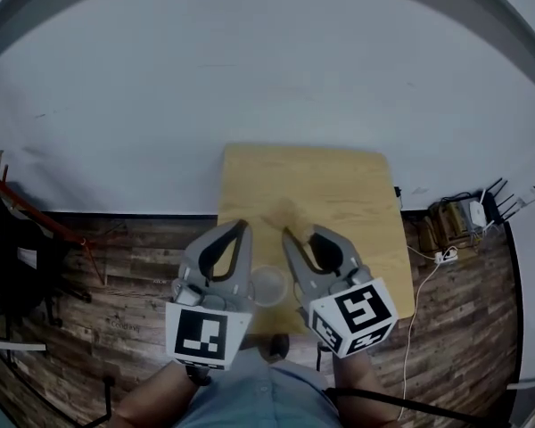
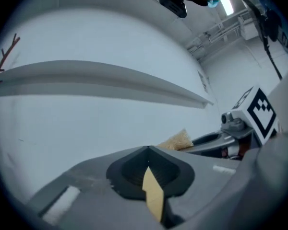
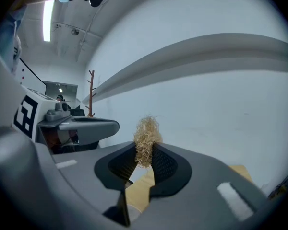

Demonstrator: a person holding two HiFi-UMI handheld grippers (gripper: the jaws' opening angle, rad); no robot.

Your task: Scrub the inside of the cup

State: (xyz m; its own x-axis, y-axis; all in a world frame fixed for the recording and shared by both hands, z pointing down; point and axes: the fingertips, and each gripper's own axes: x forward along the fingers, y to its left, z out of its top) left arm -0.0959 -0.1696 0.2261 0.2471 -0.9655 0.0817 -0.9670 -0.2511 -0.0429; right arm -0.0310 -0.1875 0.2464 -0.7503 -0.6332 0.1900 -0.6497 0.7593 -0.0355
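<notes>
Kind of place: a bare lab or test room, not a home.
Ahead of the left gripper (image 1: 242,226) and right gripper (image 1: 301,233): a plain white wall (image 1: 250,78) with a grey band (image 2: 110,83).
Beneath them: a wood-look floor (image 1: 134,266) and one small wooden table (image 1: 339,185).
Right of the right gripper: a power strip (image 1: 444,257) and loose cable (image 1: 416,315) lay on the floor.
Above the left gripper: a strip light (image 2: 226,5) and exposed ceiling pipes (image 2: 216,32).
Left of the right gripper: a coat stand (image 3: 91,95) stood by the wall.

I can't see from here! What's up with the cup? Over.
Left gripper shut, empty. Right gripper shut on scrubber tuft. Cup on table, untouched. Nothing blocking.
</notes>
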